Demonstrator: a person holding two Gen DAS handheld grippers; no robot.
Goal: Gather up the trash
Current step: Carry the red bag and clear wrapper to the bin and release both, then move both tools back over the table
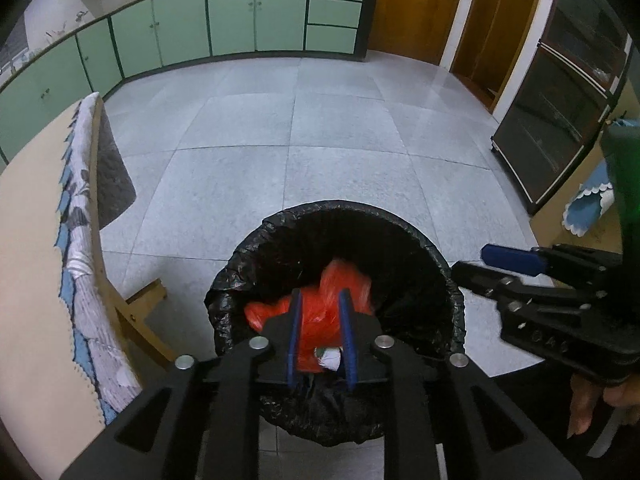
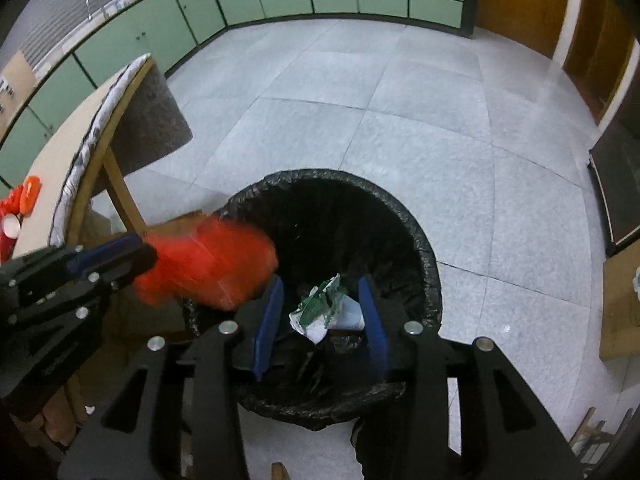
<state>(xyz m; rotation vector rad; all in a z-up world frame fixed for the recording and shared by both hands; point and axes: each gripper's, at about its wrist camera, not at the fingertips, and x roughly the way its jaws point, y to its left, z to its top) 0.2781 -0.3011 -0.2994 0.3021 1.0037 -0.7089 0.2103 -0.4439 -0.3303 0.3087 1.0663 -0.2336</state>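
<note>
Two grippers over one bin (image 1: 340, 216), black liner folded over the rim

Left side: table (image 1: 28, 208) with a patterned cloth hanging off its edge, wooden legs just beside the bin. Right wrist view shows red items (image 2: 18, 204) on that tabletop, too blurred to identify

Left gripper (image 1: 320, 300): above the bin mouth, jaws parted, orange bag (image 1: 320, 312) seen between them. The right wrist view shows the bag (image 2: 208, 264) as a blurred orange mass at the fingertips (image 2: 124, 258) over the near-left rim. Cannot tell whether the fingers pinch it or have let go; blur suggests it is moving

Bin interior: crumpled green-and-white wrapper (image 2: 328, 308) lying on the liner at the bottom

Right gripper (image 2: 320, 288): spread wide, nothing held, aimed straight down into the bin, wrapper framed between its fingers but well below them

Judged step: dropping the bag into the bin. To do it well: keep the bag over the opening, clear of the rim, open the fingers fully so thin plastic does not cling to a pad, and avoid snagging the liner on the way out. Right gripper should stay clear
</note>
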